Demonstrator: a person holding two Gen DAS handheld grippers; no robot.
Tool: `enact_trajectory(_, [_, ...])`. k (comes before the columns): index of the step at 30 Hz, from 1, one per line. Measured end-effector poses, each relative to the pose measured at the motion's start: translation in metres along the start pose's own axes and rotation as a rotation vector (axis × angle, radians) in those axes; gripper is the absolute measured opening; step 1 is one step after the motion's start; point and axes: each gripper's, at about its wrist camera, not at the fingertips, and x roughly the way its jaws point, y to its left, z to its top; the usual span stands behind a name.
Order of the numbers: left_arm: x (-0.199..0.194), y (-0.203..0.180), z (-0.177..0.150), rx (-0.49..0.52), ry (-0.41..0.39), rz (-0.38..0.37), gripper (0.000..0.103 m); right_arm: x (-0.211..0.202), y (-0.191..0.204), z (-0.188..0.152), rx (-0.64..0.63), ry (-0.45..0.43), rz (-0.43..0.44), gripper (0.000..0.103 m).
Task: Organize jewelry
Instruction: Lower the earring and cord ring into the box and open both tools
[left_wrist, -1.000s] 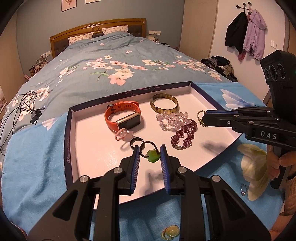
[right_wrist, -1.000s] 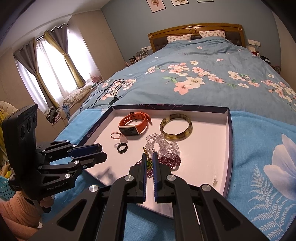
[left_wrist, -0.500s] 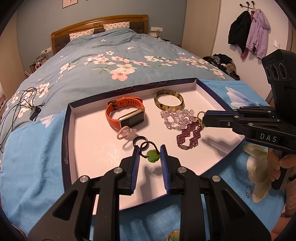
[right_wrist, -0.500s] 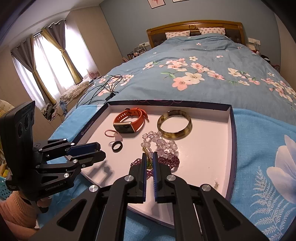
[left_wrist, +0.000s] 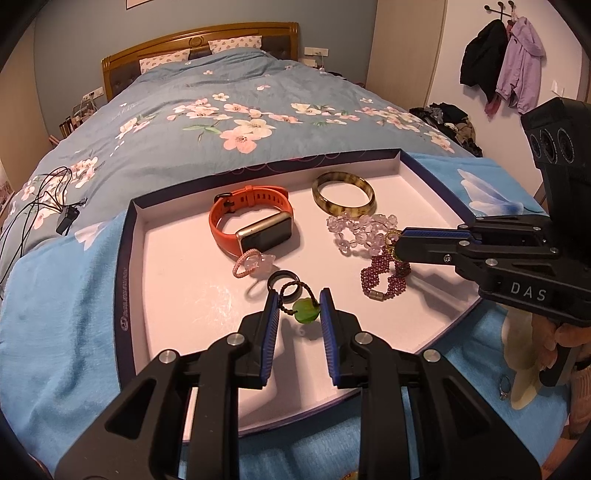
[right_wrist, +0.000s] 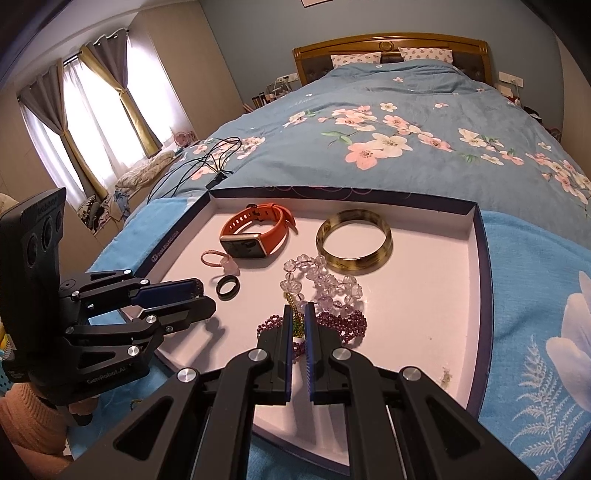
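A shallow white tray (left_wrist: 173, 288) (right_wrist: 436, 295) lies on a blue towel on the bed. In it are an orange smartwatch (left_wrist: 251, 218) (right_wrist: 255, 232), a brown bangle (left_wrist: 343, 194) (right_wrist: 354, 240), a clear bead bracelet (left_wrist: 360, 232) (right_wrist: 325, 280), a purple bead bracelet (left_wrist: 384, 275) (right_wrist: 347, 325), a pink ring (left_wrist: 251, 262) and a black ring (left_wrist: 282, 284) (right_wrist: 228, 287). My left gripper (left_wrist: 295, 312) holds a green pendant (left_wrist: 306, 311) on a dark cord above the tray. My right gripper (right_wrist: 299, 325) is shut on a gold-green beaded chain (right_wrist: 296, 317) over the bracelets.
Black cables (left_wrist: 48, 199) lie on the floral duvet at the left. A ring (left_wrist: 504, 386) lies on the towel at the right, outside the tray. Coats (left_wrist: 502, 59) hang on the far right wall. Curtained windows (right_wrist: 92, 122) stand to the left.
Both grippers have risen and drawn back a little, each keeping its piece. The tray's contents have not moved.
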Motion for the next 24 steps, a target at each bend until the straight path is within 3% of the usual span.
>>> enact_trajectory(14, [0.012, 0.003, 0.002, -0.013, 0.025, 0.004, 0.023, 0.003, -0.005, 0.000, 0.031, -0.002, 0.001, 0.008])
enact_trajectory(24, [0.003, 0.009, 0.003, -0.037, -0.007, -0.003, 0.028, -0.014, -0.007, 0.000, 0.047, -0.049, 0.005, 0.008])
